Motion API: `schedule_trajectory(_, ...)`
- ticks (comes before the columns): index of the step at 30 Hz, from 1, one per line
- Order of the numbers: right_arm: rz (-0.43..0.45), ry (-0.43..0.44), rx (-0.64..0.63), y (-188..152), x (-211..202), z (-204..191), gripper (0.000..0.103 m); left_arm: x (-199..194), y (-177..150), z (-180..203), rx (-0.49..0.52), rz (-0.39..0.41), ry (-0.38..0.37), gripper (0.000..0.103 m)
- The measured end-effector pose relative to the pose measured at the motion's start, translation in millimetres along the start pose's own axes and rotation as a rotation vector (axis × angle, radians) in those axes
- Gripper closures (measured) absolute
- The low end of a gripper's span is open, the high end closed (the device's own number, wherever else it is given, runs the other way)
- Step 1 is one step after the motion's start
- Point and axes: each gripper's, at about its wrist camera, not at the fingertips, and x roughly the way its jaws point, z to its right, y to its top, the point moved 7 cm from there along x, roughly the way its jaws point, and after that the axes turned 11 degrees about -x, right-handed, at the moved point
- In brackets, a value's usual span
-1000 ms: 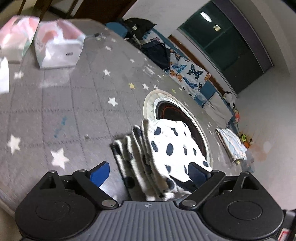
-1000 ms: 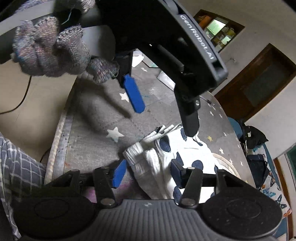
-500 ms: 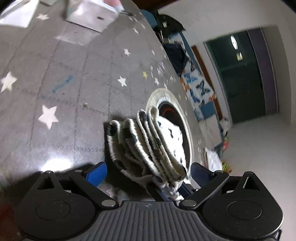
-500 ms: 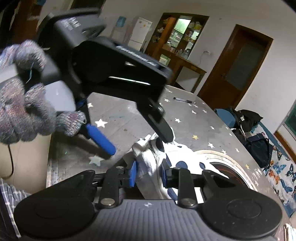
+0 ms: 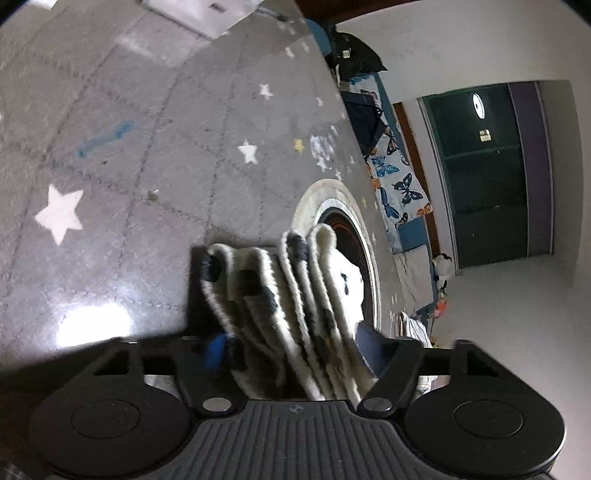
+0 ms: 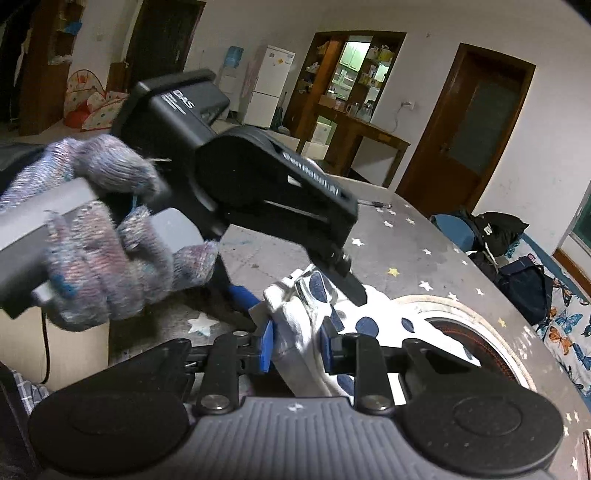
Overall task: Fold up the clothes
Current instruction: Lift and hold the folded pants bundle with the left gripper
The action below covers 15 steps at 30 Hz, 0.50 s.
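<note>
A white garment with dark blue spots is folded into a thick stack and lifted off the grey star-patterned table. My left gripper is shut on the folded stack, blue pads on both sides. My right gripper is shut on the same garment at its bunched edge. In the right wrist view the left gripper reaches in from the upper left, held by a knit-gloved hand, its blue finger beside the cloth.
A round inset burner with a pale ring sits in the table just past the garment, also in the right wrist view. A white box stands at the far end. A butterfly-print bench with bags runs along the right.
Both grippers have closed on the folded garment and lifted it. The left gripper tilted down toward the table; the right one rose, bringing the room into view.
</note>
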Motion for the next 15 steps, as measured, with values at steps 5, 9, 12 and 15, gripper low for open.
schedule_trajectory(5, -0.006, 0.023, -0.013, -5, 4, -7, 0.079, 4, 3, -3, 0.015, -0.001, 0.005, 0.063)
schedule_trajectory(9, -0.008, 0.037, -0.020, -6, 12, -11, 0.078, 7, 3, -5, 0.013, -0.015, -0.003, 0.062)
schedule_trajectory(12, -0.005, 0.045, -0.017, -8, 10, -11, 0.077, 8, 3, -6, 0.019, -0.021, -0.016, 0.058)
schedule_trajectory(15, -0.003, 0.057, -0.015, -8, 11, -10, 0.074, 9, 4, -6, 0.035, -0.021, -0.021, 0.061)
